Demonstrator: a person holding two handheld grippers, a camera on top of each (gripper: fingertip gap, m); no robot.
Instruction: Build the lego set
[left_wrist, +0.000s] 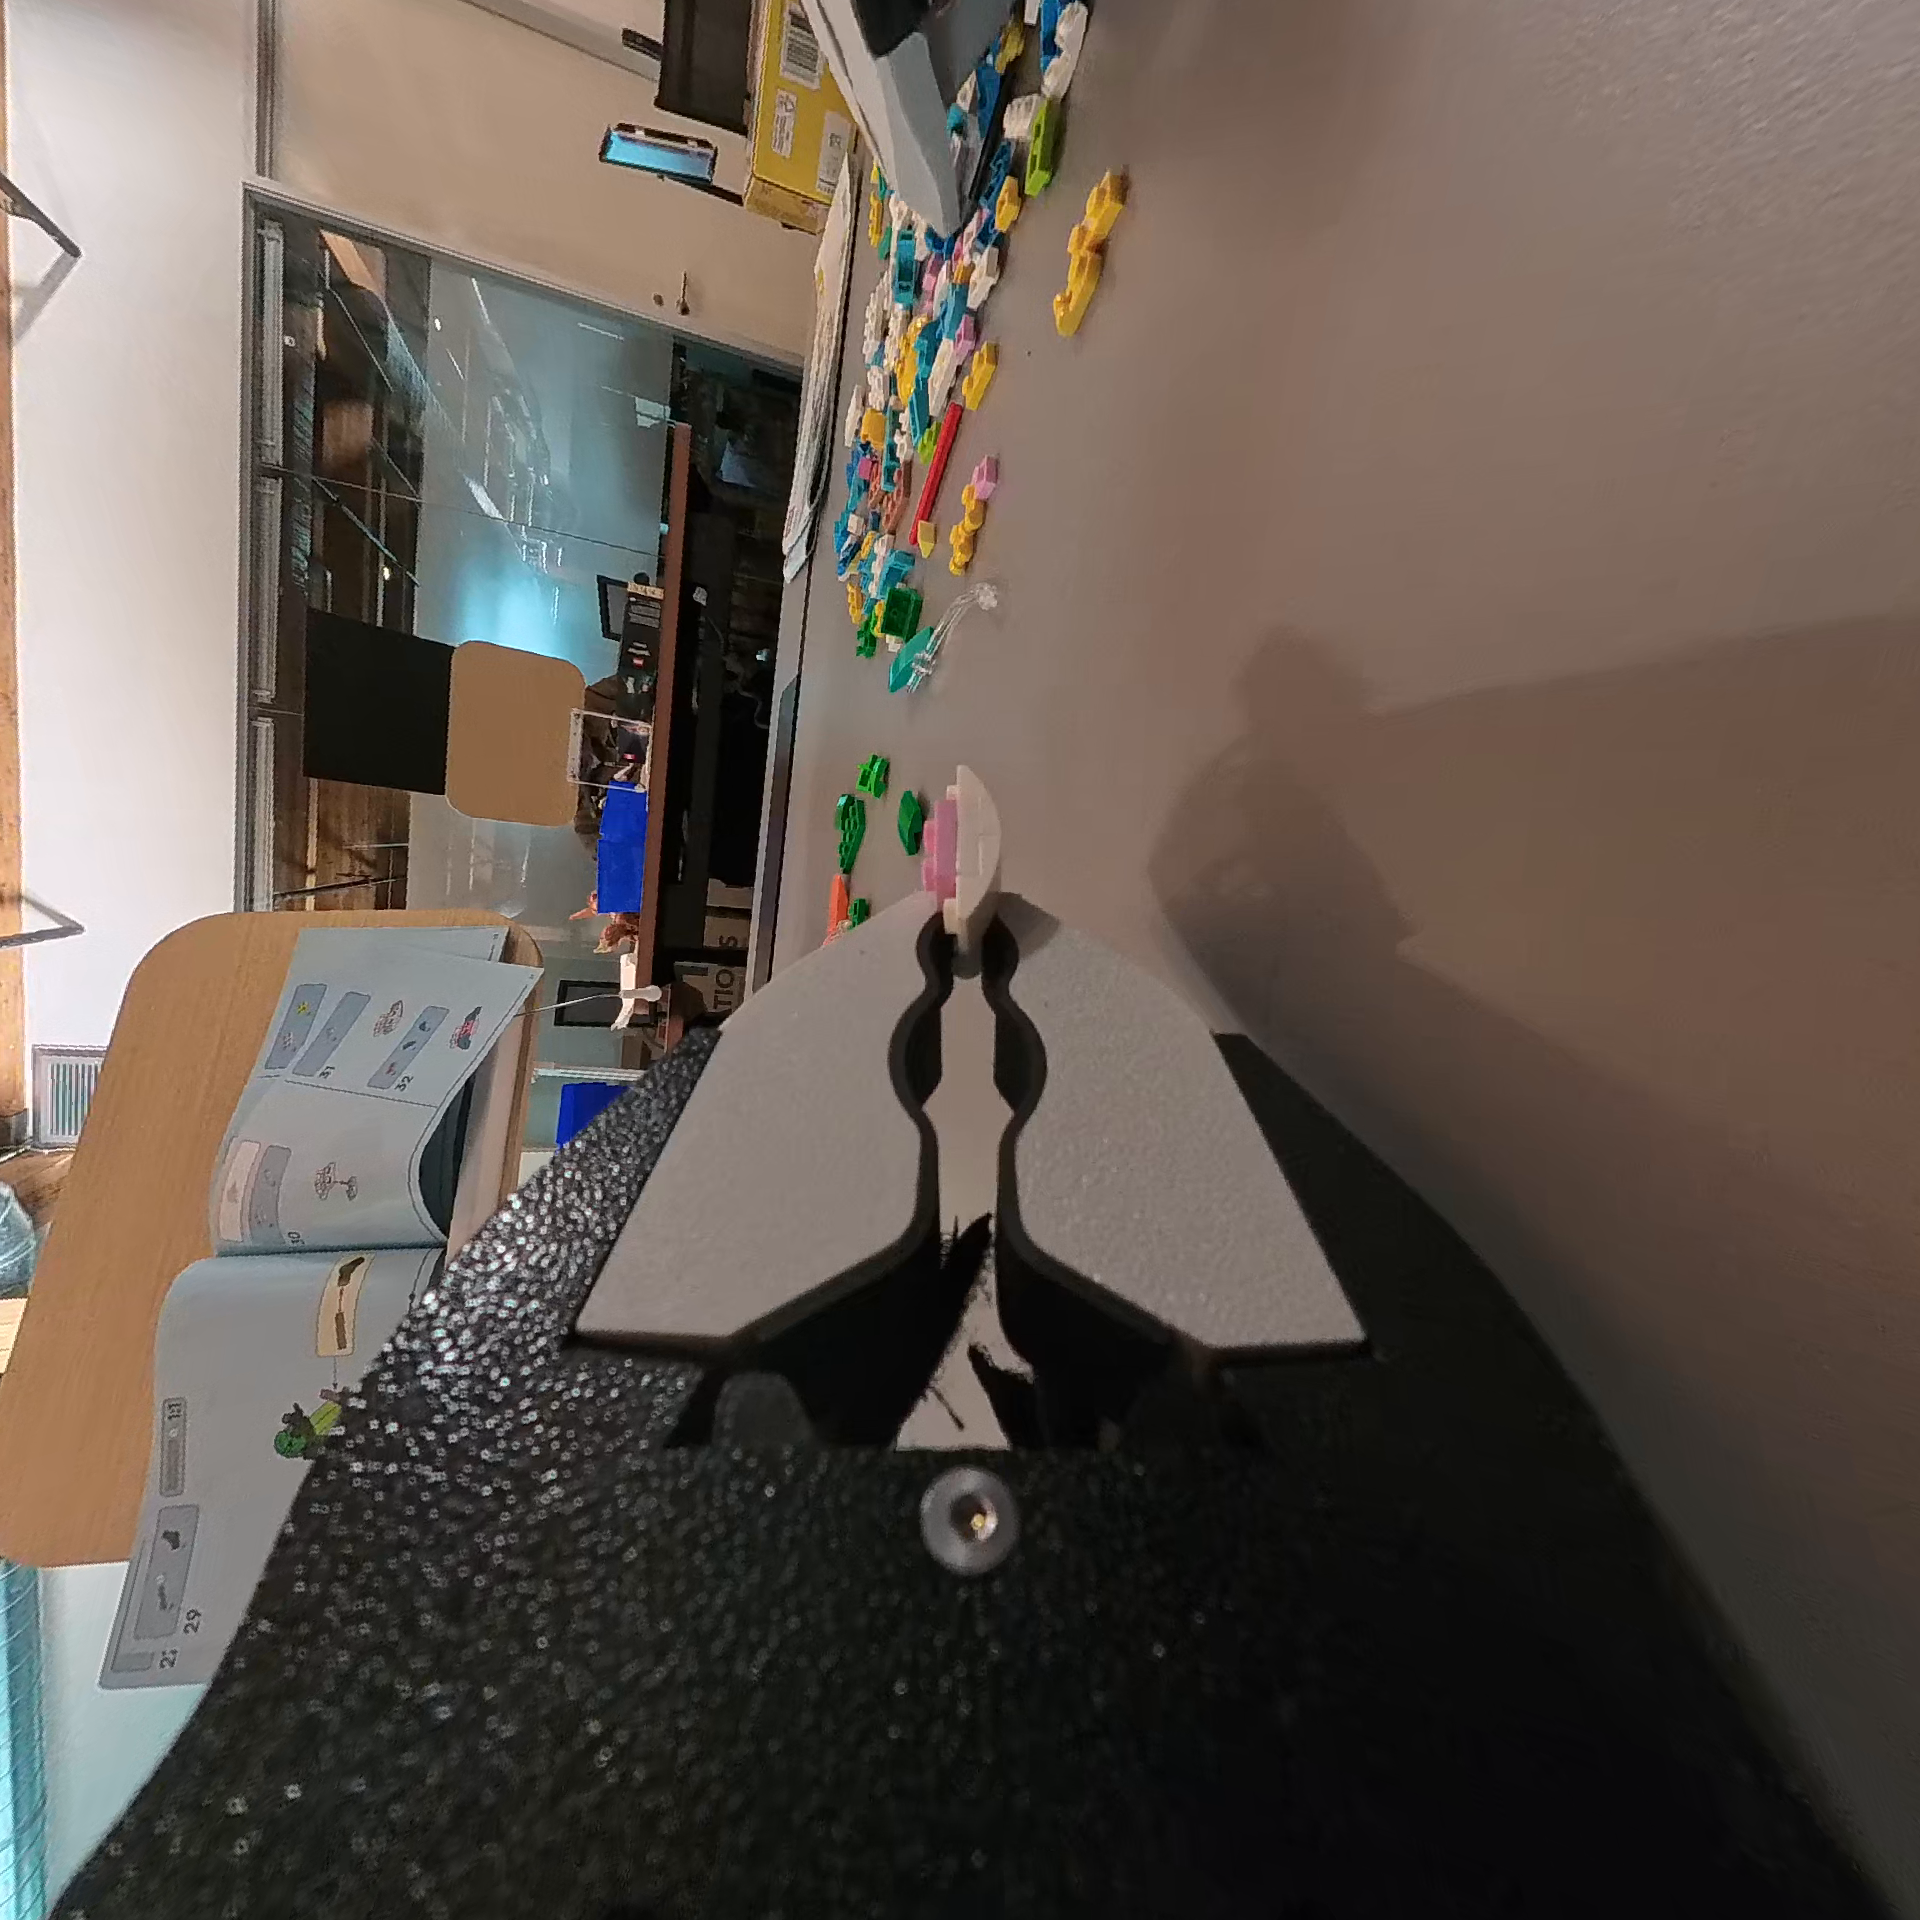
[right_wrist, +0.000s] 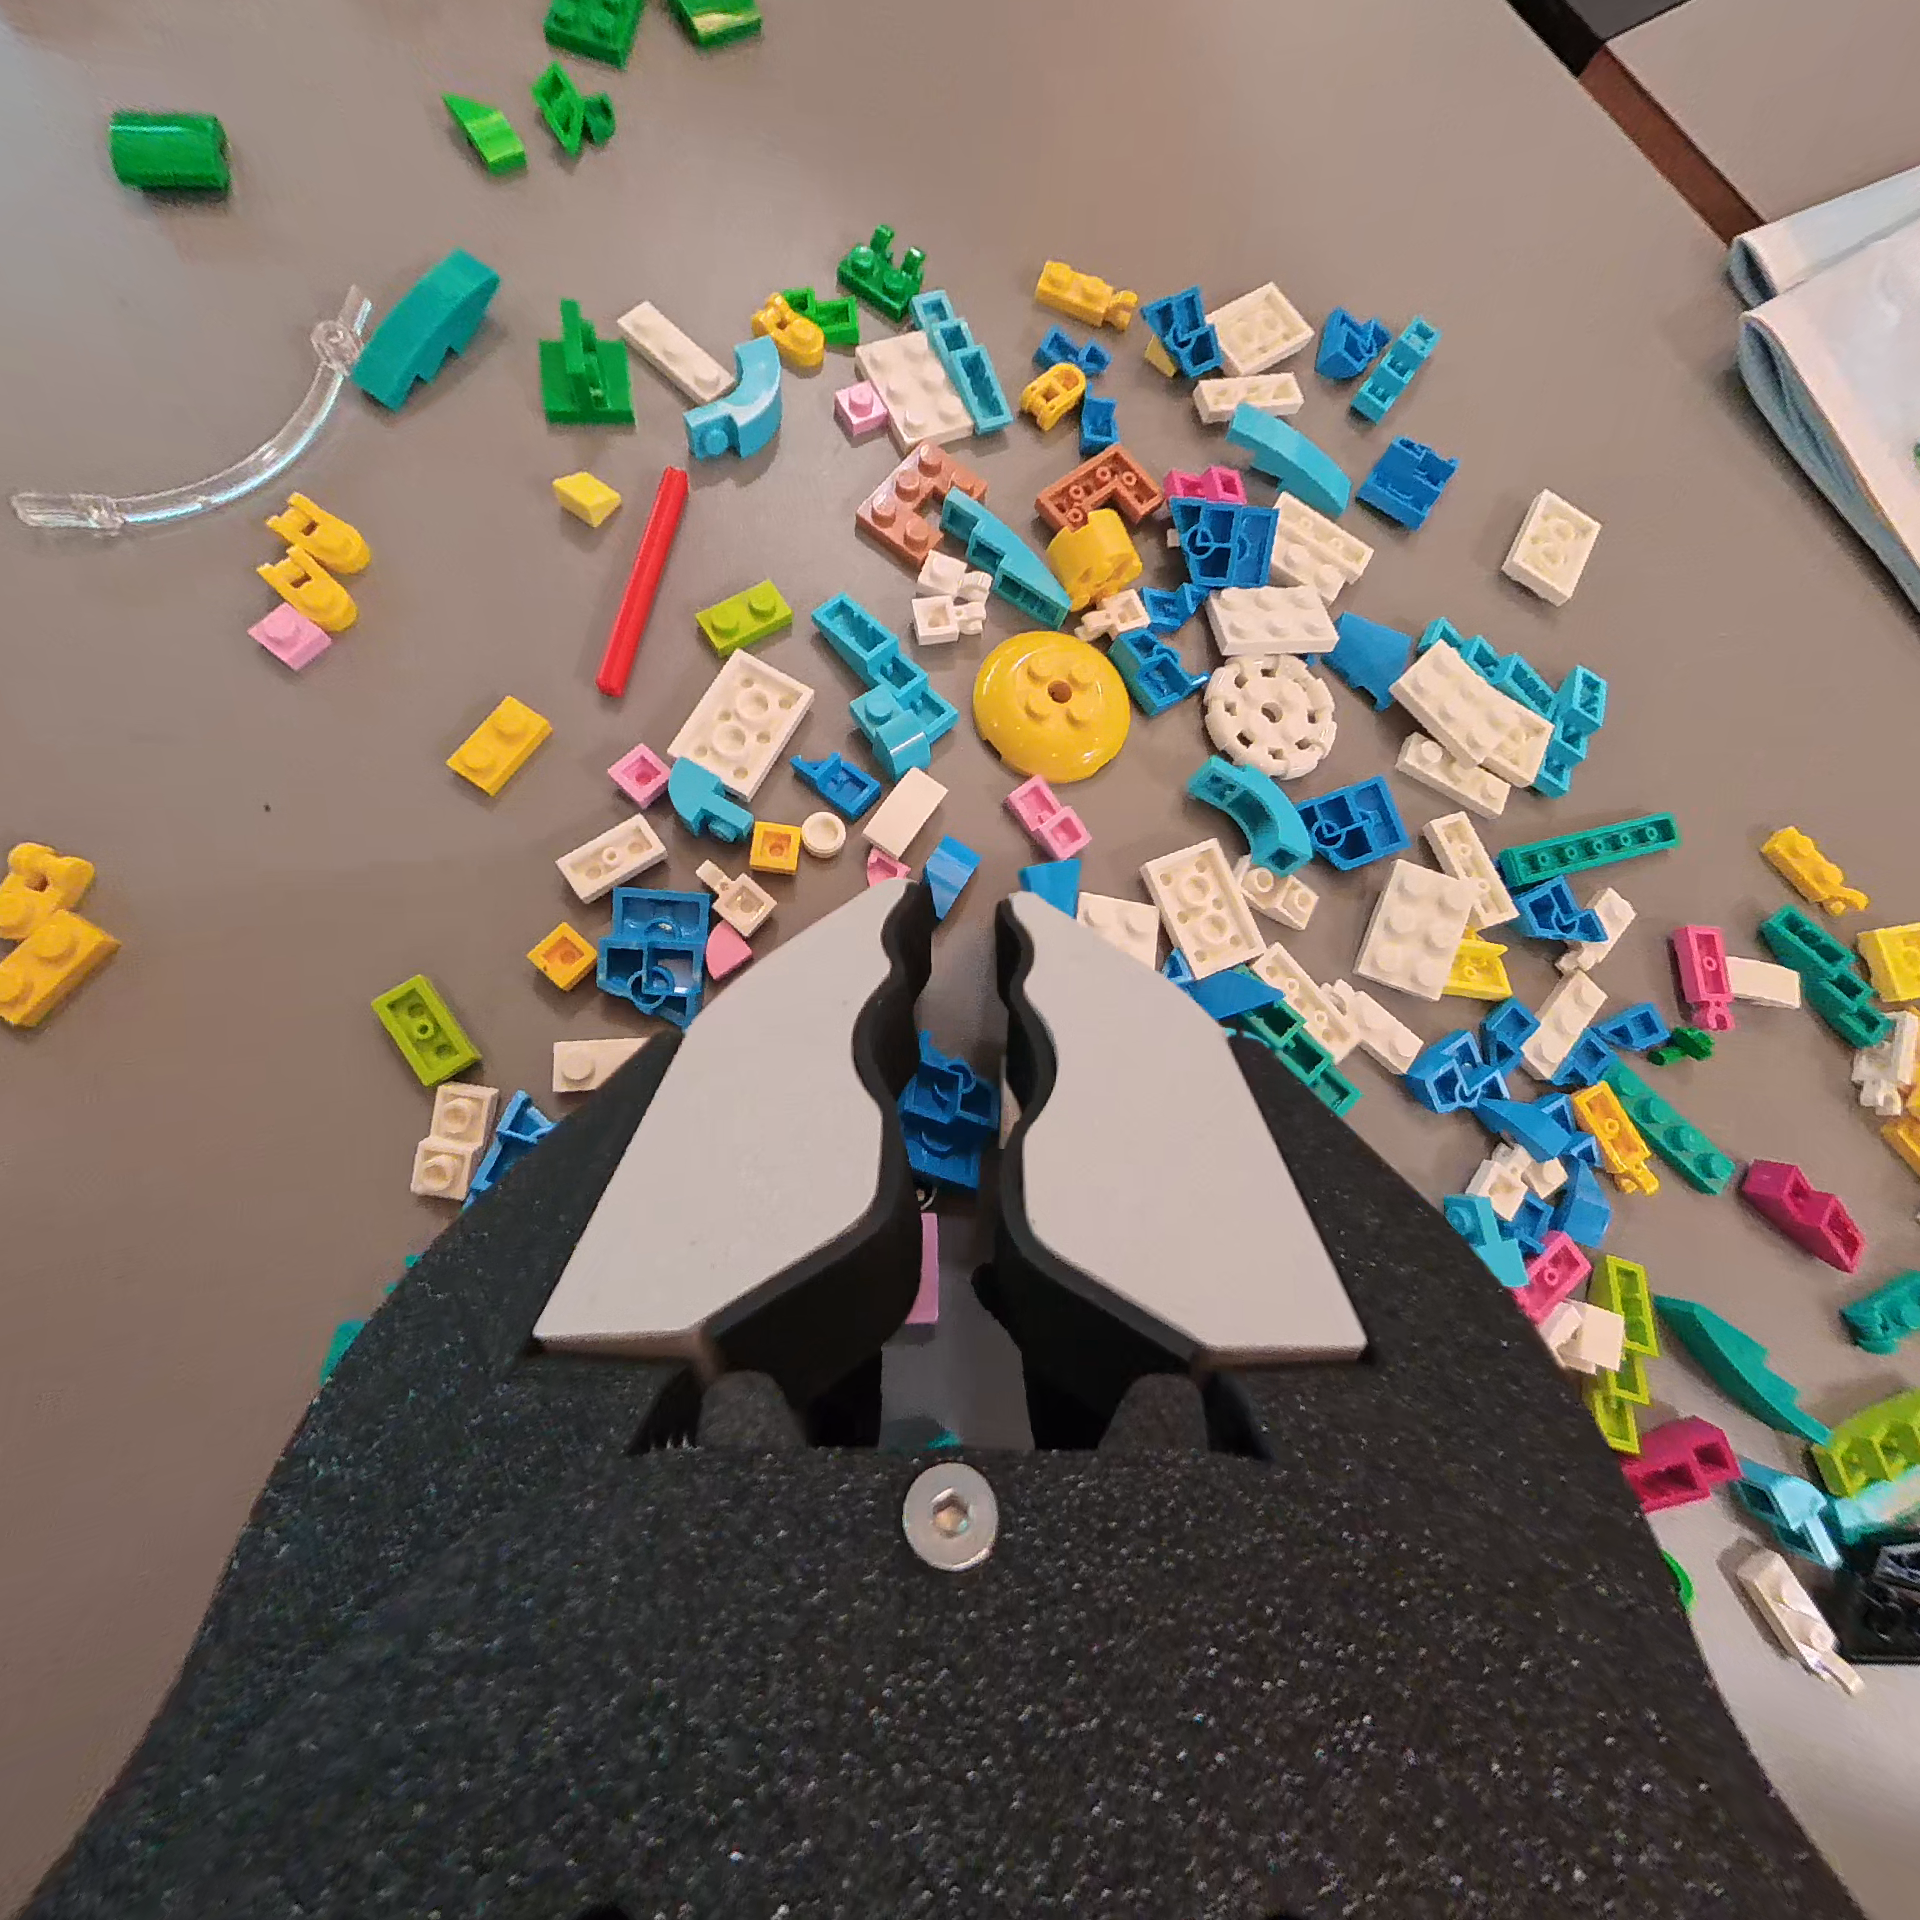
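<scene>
1. The left hand-held gripper (left_wrist: 968, 940), with grey fingers on a black speckled body, is turned on its side, so the grey surface (left_wrist: 1507, 520) runs up the right of its view.
2. Its jaws are nearly closed and pinch the near edge of a small white curved lego plate topped with pink pieces (left_wrist: 968, 847), which sticks out just beyond the fingertips, close to the surface.
3. Just past that held piece, a few small bright green lego pieces (left_wrist: 868, 816) lie on the surface. Farther ahead stretches a scattered heap of loose lego bricks in blue, white, yellow and pink (left_wrist: 925, 353), with a thin red lego rod (left_wrist: 935, 473) at its edge.
4. To the side of the left hand-held gripper, an open light-blue instruction booklet (left_wrist: 343, 1122) leans against a tan wooden panel.
5. The right hand-held gripper (right_wrist: 966, 914) points down at the same heap from above. Its jaws stand slightly apart and grip nothing.
6. A blue lego brick (right_wrist: 948, 1117) lies on the surface below, visible in the gap between the fingers.
7. Just ahead of the right fingertips sit a yellow round dish-shaped lego piece (right_wrist: 1051, 704) and a white round lego gear-like disc (right_wrist: 1270, 714).
8. Far ahead to the left lies a clear curved plastic lego tube (right_wrist: 197, 468), touching a teal curved lego slope (right_wrist: 426, 327).
</scene>
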